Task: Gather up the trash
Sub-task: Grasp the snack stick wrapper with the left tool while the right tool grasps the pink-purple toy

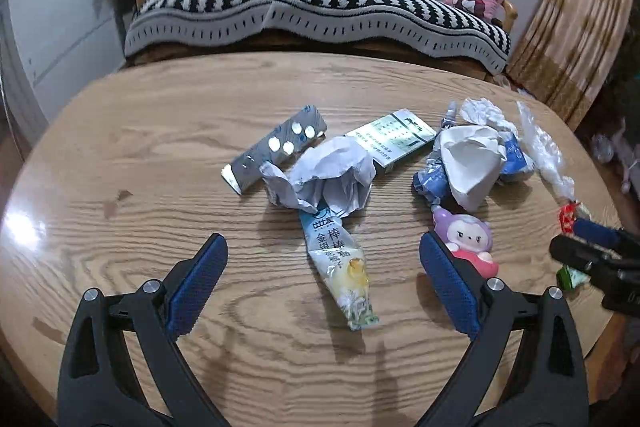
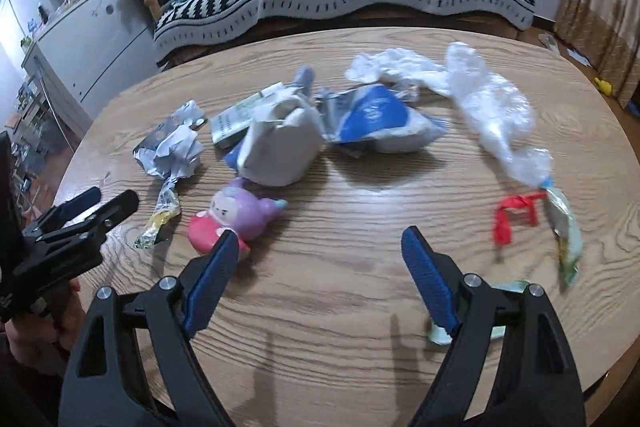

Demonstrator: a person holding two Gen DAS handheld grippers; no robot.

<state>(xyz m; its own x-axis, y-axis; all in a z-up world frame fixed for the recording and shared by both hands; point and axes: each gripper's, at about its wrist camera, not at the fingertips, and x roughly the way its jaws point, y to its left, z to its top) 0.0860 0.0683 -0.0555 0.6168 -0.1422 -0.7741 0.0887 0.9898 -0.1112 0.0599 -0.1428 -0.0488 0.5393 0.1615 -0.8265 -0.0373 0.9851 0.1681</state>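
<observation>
On the left of the wooden worktop (image 1: 160,131) lie a silver pill blister (image 1: 276,149) and a crumpled paper (image 1: 320,175). A long snack wrapper (image 1: 340,267) comes toward the camera from under this paper. The left claw (image 1: 324,283) hangs above this wrapper, released wide, with nothing between its blue pads (image 1: 196,283).

Toward the right are a green-white box (image 1: 394,139), a torn white and blue bag (image 1: 472,167), a pink and purple toy (image 1: 472,243) and clear plastic film (image 1: 540,147). The right claw (image 2: 316,283) is also released, over bare wood. The toy touches or lies just beside its left finger, I cannot tell which.

I think the first pick is not yet started. To do it well, the left claw should go straight down on the middle of the wrapper and clench across its narrow width. The toy is probably not trash and should stay.

Only the right wrist view shows clearly the red wrapper (image 2: 512,215), the pale green packet (image 2: 566,243) and a piece under the right finger. Only the left wrist view shows the blister fully.
</observation>
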